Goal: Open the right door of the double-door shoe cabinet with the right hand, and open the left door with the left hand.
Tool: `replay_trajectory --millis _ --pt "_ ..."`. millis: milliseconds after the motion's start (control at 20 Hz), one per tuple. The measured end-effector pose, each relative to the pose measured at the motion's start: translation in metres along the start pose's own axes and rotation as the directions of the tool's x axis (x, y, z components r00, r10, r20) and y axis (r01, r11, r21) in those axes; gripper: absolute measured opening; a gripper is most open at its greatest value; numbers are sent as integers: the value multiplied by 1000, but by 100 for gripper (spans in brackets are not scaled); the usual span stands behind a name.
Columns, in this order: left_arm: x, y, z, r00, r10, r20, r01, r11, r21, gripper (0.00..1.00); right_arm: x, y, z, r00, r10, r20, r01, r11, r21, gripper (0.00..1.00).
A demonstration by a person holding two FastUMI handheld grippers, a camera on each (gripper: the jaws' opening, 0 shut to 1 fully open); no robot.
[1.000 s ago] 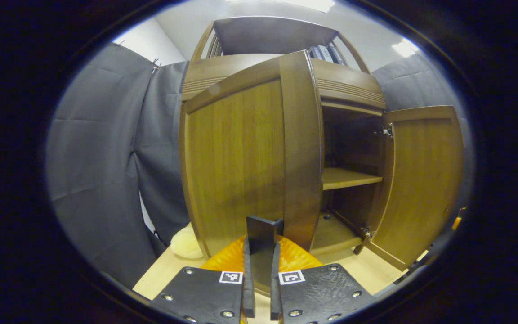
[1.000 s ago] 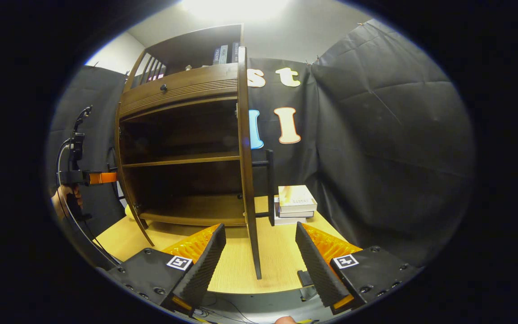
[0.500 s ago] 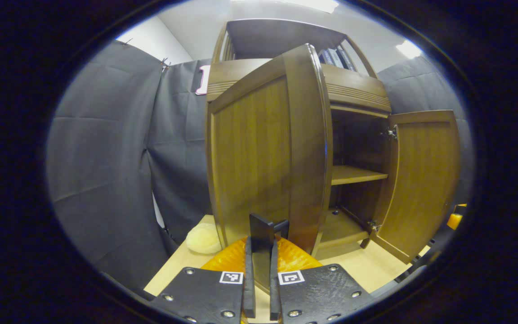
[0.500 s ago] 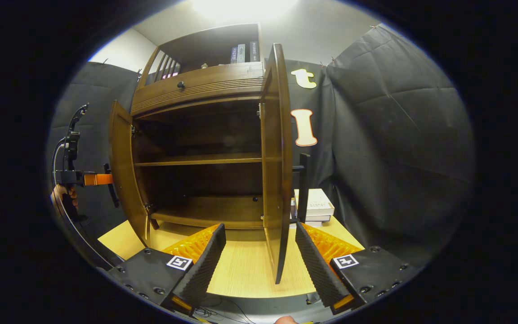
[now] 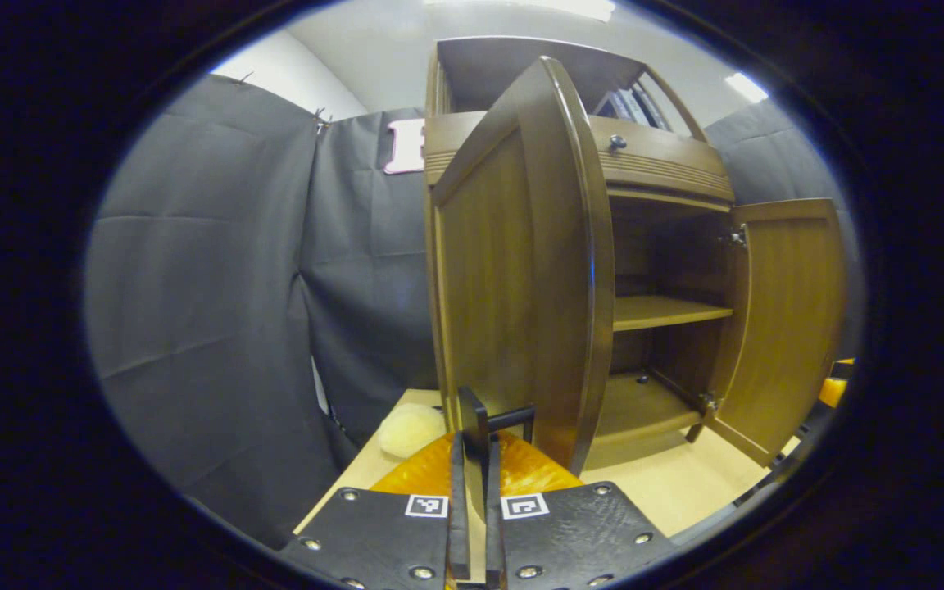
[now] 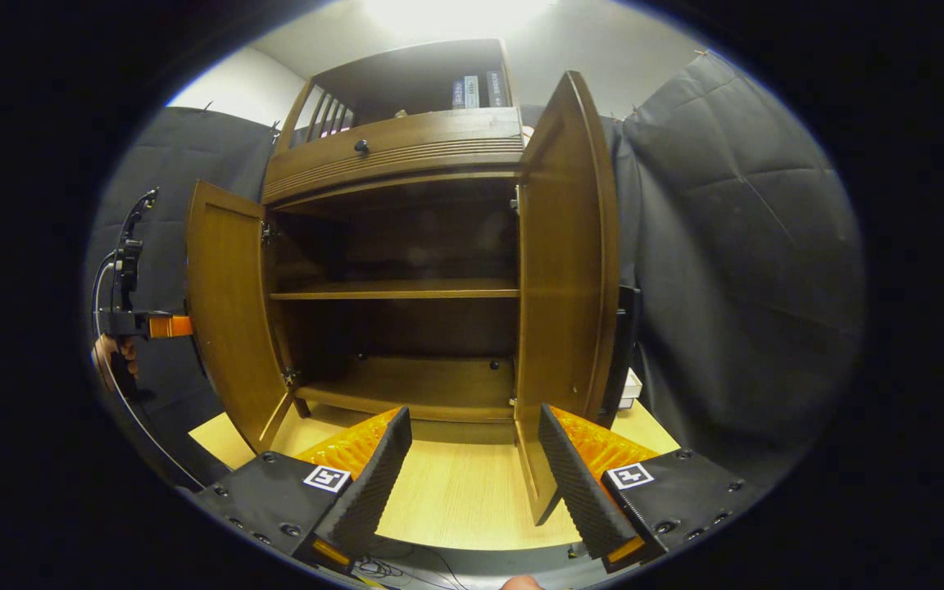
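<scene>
Showing the left door (image 5: 521, 270) of the wooden shoe cabinet (image 6: 394, 152) standing at centre frame in the left gripper view, swung well out from the carcass. Judging it a rigid, fairly heavy wood panel, turning only on its hinges and needing a steady pull along an arc rather than a straight tug. Taking hold best at the black bar handle (image 5: 472, 414) near the free edge, far from the hinges. Clamping that handle now with the left gripper (image 5: 474, 447) at bottom centre, both fingers pressed together on the bar.

Showing the right door (image 6: 562, 270) right of centre in the right gripper view, also wide open, inner face to the camera. Holding the right gripper (image 6: 474, 418) with fingers spread apart at the bottom of the frame, gripping nothing. Catching a hand (image 6: 111, 356) at far left, beside the left door.

Compared with a second ago: swinging the left door wider, its edge turning further toward the lens; opening the right door further, now hiding the stacked books once visible behind it. Leaving the shelf (image 6: 394, 288) and wooden table (image 6: 456, 500) exposed.
</scene>
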State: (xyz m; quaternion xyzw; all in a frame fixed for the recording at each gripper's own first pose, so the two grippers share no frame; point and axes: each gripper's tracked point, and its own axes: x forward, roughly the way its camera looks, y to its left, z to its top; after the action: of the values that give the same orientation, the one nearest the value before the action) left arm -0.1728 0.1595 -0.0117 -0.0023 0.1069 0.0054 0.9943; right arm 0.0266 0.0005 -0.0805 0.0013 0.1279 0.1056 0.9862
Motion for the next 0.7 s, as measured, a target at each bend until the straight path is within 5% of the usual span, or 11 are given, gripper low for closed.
replay_trajectory --millis 50,100,300,700 --pt "-1 11 0 1000 23 3 -23 1000 5 8 1 3 -1 1000 5 -2 -5 1000 -5 98" --pt "-2 17 2 1000 29 13 -29 1000 7 8 2 5 -1 1000 7 -3 -7 1000 -8 92" --pt "-6 25 5 999 22 36 -21 999 -24 8 8 10 0 1000 12 -6 -12 1000 -6 98" --pt "-20 55 2 997 51 50 -48 997 -64 8 17 27 6 999 40 -3 -40 999 -16 92"
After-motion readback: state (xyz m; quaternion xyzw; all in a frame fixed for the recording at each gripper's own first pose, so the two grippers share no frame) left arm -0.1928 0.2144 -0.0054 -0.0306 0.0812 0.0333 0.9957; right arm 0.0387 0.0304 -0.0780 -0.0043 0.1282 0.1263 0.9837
